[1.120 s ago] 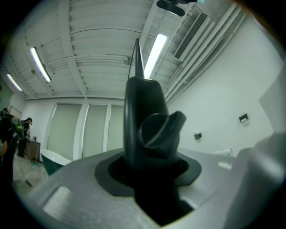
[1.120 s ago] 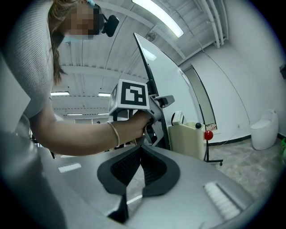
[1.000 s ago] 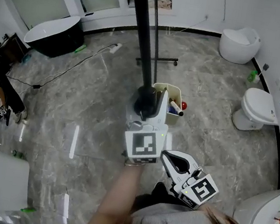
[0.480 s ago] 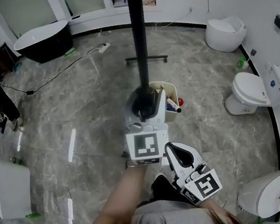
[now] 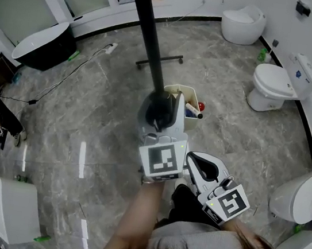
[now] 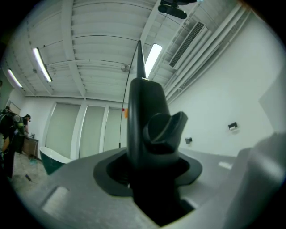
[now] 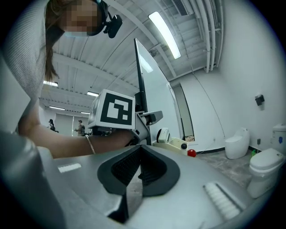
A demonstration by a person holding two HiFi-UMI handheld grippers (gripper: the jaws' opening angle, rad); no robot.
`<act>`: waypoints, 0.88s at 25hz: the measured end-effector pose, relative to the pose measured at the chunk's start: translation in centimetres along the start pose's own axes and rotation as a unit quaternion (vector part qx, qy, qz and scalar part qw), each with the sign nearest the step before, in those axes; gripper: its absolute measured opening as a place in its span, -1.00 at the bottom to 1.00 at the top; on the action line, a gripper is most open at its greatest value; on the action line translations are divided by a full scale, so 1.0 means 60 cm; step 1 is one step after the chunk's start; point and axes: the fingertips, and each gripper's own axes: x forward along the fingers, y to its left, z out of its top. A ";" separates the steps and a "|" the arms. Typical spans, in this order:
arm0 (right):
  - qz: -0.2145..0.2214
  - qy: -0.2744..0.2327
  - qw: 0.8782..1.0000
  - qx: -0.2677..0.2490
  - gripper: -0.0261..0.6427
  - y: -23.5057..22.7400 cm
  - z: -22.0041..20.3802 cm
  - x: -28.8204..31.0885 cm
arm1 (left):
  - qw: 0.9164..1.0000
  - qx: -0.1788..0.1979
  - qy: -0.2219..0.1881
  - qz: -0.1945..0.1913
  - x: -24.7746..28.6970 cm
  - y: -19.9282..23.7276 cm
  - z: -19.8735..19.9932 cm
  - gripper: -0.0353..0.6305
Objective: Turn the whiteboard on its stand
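Black-framed whiteboard (image 5: 148, 39): upright on its stand and seen edge-on from above, so that its top rail reads as a dark bar running from the far left of the floor in toward the person. In the right gripper view the white face shows tall and thin, just beyond the person's left forearm. Long axis of the rail: far to near. Near end of the frame, with a black knob on it: held in the left gripper (image 5: 162, 116), whose jaws stand at a middling width, pressed on either side of the dark post that fills the gap. This is the nearer and only engaged hand. In my judgement, the turn depends on swinging this gripped end sideways about the stand. Right gripper (image 5: 195, 163): just right of and nearer than the left, apart from the board, jaws brought together with nothing between them. Cream marker tray (image 5: 176, 87): touching the frame's right side, holding markers and a red ball. Stand foot (image 5: 159, 62): farther off on grey marble floor. Toilets: far right. Dark bathtub (image 5: 40, 46): far left.
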 end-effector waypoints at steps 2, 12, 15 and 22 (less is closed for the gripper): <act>-0.013 -0.007 1.000 -0.007 -0.90 0.005 0.019 -0.014 | 1.000 -0.002 -0.005 0.000 -0.020 -0.013 0.007 -0.28; -0.047 -0.056 0.994 -0.087 -0.90 0.030 0.136 -0.072 | 1.000 -0.009 -0.004 -0.014 -0.113 -0.065 0.026 -0.26; -0.052 -0.047 0.993 -0.096 -0.90 0.038 0.138 -0.095 | 1.000 -0.013 -0.009 -0.013 -0.134 -0.081 0.037 -0.25; -0.047 -0.032 0.994 -0.091 -0.90 0.053 0.110 -0.159 | 1.000 -0.012 -0.008 -0.017 -0.187 -0.127 0.047 -0.25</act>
